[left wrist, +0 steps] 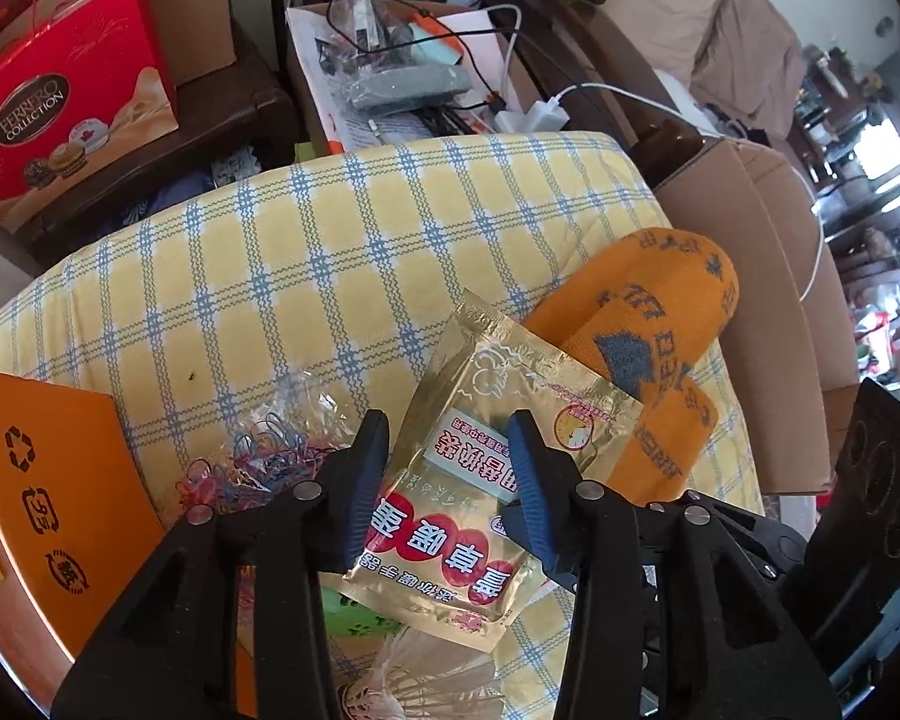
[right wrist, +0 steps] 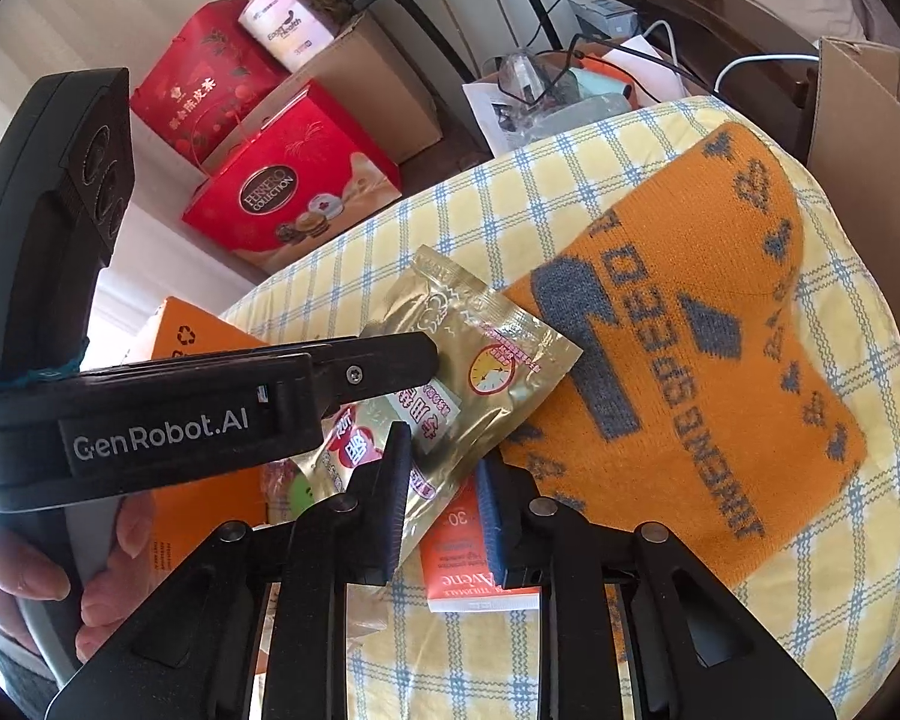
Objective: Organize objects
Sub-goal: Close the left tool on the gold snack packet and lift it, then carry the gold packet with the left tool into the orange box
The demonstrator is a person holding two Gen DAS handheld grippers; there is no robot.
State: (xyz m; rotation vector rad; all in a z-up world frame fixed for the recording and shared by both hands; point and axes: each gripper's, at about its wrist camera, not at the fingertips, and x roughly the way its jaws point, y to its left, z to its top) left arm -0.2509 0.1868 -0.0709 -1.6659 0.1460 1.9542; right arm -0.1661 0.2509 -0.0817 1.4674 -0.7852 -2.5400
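The left gripper holds its fingers apart, one on each side of the gold packet; the blue pads straddle the packet near its middle, but whether they touch the foil cannot be told. The packet lies on the checked cushion, directly between and ahead of the left fingers, with its long axis running away from them and tilted slightly rightward; its far corner rests against the orange knit, which sits beyond and to the right of the fingers. In the right wrist view, the left gripper's finger reaches across the packet from the left, confirming that the left gripper is the nearer tool. The right gripper also has its fingers apart, positioned over the packet's near edge and an orange-and-white box lying below them; nothing is clamped. A bag of rubber bands lies just left of the left fingers, and an orange carton farther left. Judgement: the next action is closure of the left fingers across the packet's short axis; the slick foil may slip.
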